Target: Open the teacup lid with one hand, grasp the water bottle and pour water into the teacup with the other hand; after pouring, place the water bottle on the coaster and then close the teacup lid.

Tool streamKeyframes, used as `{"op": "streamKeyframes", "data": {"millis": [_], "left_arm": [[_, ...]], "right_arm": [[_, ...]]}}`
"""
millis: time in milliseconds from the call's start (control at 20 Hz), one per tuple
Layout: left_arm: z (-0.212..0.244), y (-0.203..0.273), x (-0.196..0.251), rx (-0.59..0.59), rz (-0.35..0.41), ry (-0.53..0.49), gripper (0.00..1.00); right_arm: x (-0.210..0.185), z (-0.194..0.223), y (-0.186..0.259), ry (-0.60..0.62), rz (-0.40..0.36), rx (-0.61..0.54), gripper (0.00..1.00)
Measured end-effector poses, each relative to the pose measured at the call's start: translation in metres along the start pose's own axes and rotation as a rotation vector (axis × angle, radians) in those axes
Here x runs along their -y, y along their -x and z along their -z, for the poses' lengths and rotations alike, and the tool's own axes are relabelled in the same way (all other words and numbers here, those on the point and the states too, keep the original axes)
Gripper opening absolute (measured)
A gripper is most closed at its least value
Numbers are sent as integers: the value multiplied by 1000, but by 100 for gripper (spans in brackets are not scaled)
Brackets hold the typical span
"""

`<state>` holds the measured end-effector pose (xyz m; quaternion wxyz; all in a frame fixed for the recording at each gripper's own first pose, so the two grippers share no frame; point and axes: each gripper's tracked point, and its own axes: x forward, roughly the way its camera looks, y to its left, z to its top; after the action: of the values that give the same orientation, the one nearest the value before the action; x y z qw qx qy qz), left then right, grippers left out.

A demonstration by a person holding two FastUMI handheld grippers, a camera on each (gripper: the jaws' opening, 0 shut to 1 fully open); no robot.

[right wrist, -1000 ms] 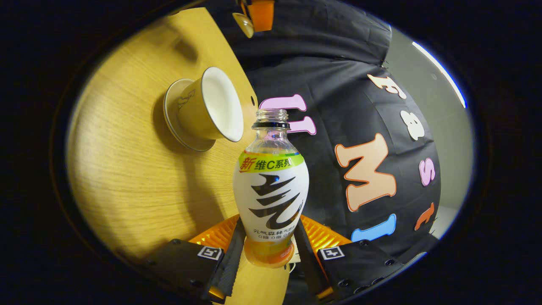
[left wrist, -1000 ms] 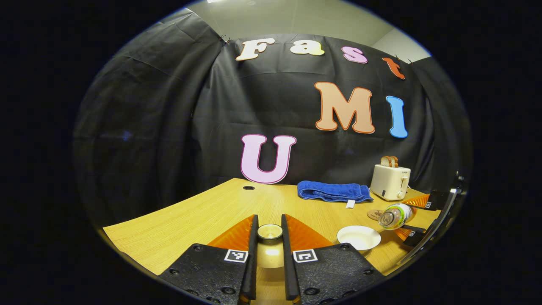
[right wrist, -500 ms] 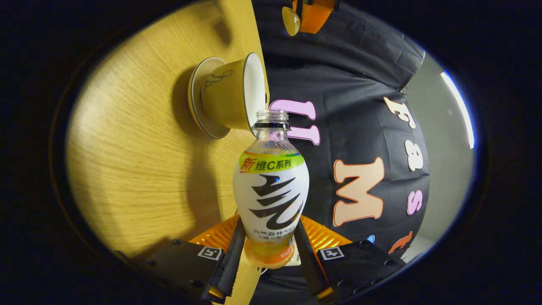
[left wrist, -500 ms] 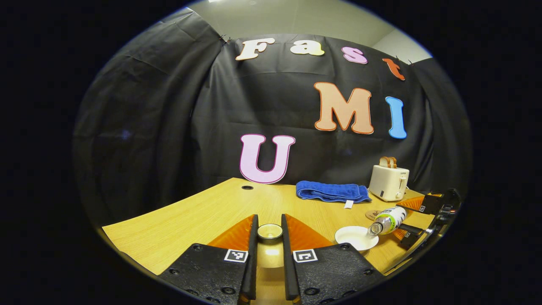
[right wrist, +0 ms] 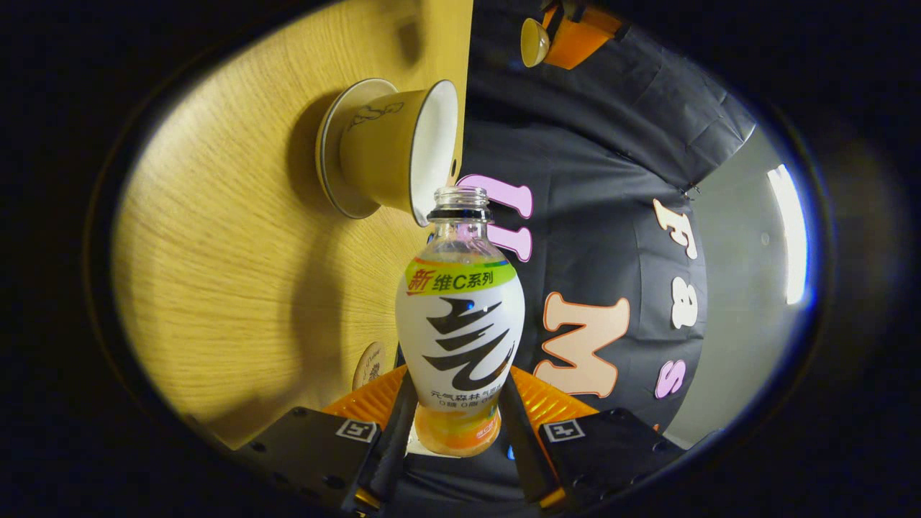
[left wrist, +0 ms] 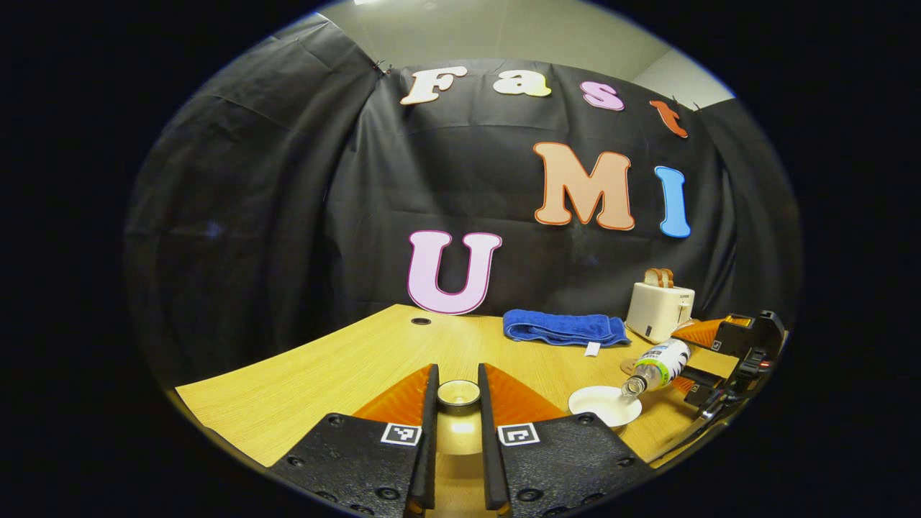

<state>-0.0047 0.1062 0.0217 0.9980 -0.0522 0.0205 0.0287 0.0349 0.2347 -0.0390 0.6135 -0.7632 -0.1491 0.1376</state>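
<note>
My left gripper (left wrist: 458, 373) is shut on the knob of the teacup lid (left wrist: 458, 394) and holds it above the table. To its right stands the uncovered teacup (left wrist: 604, 405), white inside, on its saucer. In the right gripper view my right gripper (right wrist: 458, 381) is shut on the body of the water bottle (right wrist: 460, 324), which has no cap. The bottle is tipped over, its mouth right at the rim of the teacup (right wrist: 392, 147). In the left gripper view the bottle (left wrist: 658, 362) slants down over the cup, with the right gripper (left wrist: 712, 360) behind it. A round coaster (right wrist: 368, 365) lies near the bottle's base.
A folded blue towel (left wrist: 561, 327) and a white toaster (left wrist: 658, 311) with bread in it stand at the back of the wooden table (left wrist: 324, 374). The left gripper with the lid (right wrist: 547, 39) shows far off in the right gripper view.
The right gripper has tipped the bottle further and brought its mouth down to the cup's rim. The left gripper has stayed still with the lid.
</note>
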Motion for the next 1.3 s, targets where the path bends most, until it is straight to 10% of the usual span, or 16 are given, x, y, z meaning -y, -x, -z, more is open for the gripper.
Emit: {"op": "streamKeyframes", "data": {"millis": [1300], "left_arm": [[-11, 6, 0, 18, 7, 19, 24]], "right_arm": [[26, -11, -7, 285, 71, 83, 68]]}}
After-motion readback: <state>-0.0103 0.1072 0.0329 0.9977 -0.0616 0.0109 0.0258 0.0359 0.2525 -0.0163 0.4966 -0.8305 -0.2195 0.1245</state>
